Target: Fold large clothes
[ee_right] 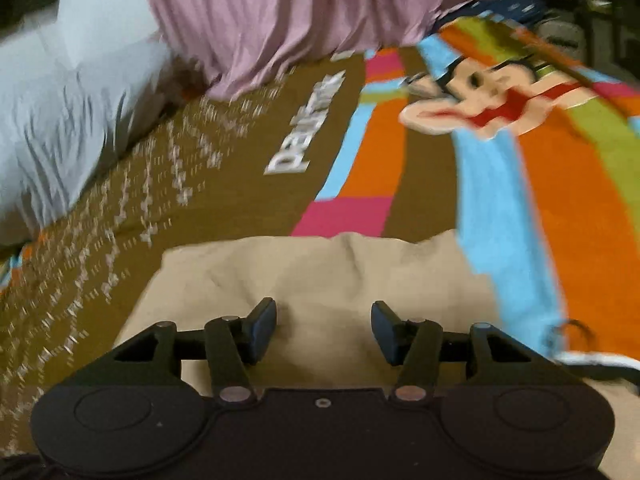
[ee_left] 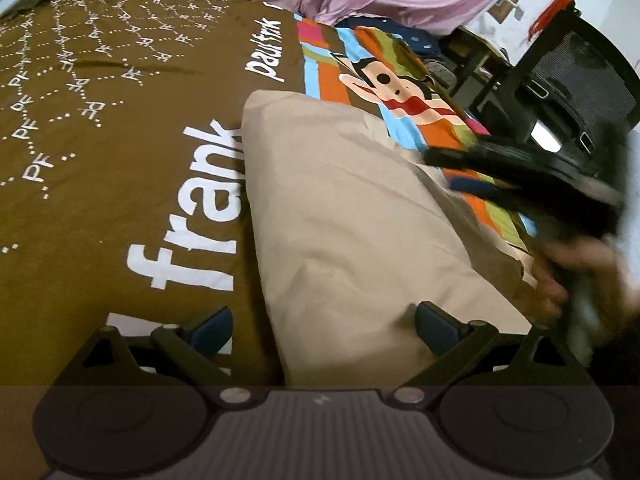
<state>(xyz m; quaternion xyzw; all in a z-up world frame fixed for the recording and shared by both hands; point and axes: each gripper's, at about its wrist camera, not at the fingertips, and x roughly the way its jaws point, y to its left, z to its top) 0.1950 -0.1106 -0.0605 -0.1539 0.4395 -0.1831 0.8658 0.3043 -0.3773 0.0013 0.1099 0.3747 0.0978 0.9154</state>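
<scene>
A beige garment lies folded into a rough rectangle on a brown printed bedspread. My left gripper is open and empty, low over the garment's near left edge. The right gripper shows in the left wrist view as a blurred black shape over the garment's right side. In the right wrist view the garment fills the lower middle. My right gripper is open and empty just above it.
The bedspread has a striped monkey print on the right. Pink fabric and a grey-white pillow lie at the far side. A black office chair stands beyond the bed's right edge.
</scene>
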